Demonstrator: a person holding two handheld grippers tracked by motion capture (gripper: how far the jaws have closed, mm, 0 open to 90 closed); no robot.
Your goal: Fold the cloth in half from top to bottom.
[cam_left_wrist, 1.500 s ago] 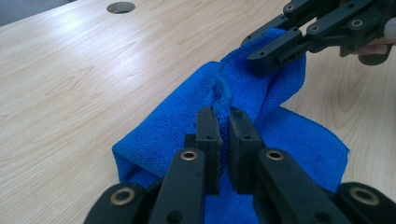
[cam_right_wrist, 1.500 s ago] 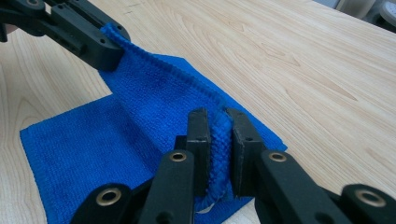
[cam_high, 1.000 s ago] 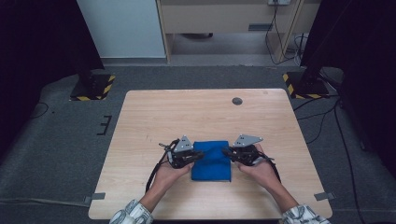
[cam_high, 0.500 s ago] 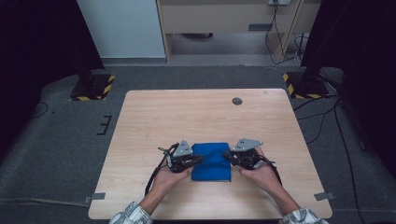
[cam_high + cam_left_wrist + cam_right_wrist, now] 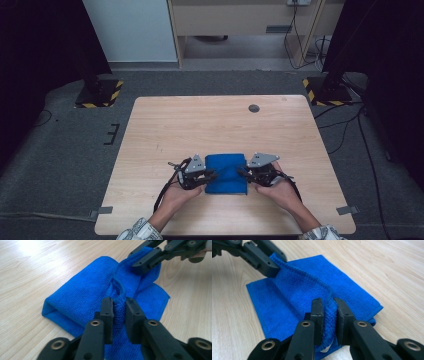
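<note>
A folded blue cloth (image 5: 226, 172) lies near the front middle of the wooden table (image 5: 200, 125). My left gripper (image 5: 209, 176) is shut on the cloth's left edge, and my right gripper (image 5: 242, 172) is shut on its right edge. In the left gripper view the blue cloth (image 5: 87, 295) bunches between the jaws of the left gripper (image 5: 119, 306), with the right gripper (image 5: 147, 258) pinching its far edge. In the right gripper view the right gripper (image 5: 328, 307) clamps a raised fold of the blue cloth (image 5: 307, 287), and the left gripper (image 5: 270, 261) holds the far corner.
A small dark round disc (image 5: 254, 108) sits on the table near its back right. Cables trail from both grippers toward the front edge. Stands with yellow-black striped bases (image 5: 100, 92) flank the table on the floor.
Both grippers have drawn slightly toward the front edge with the cloth's top layer held between them; the cloth now looks a little shorter front to back.
</note>
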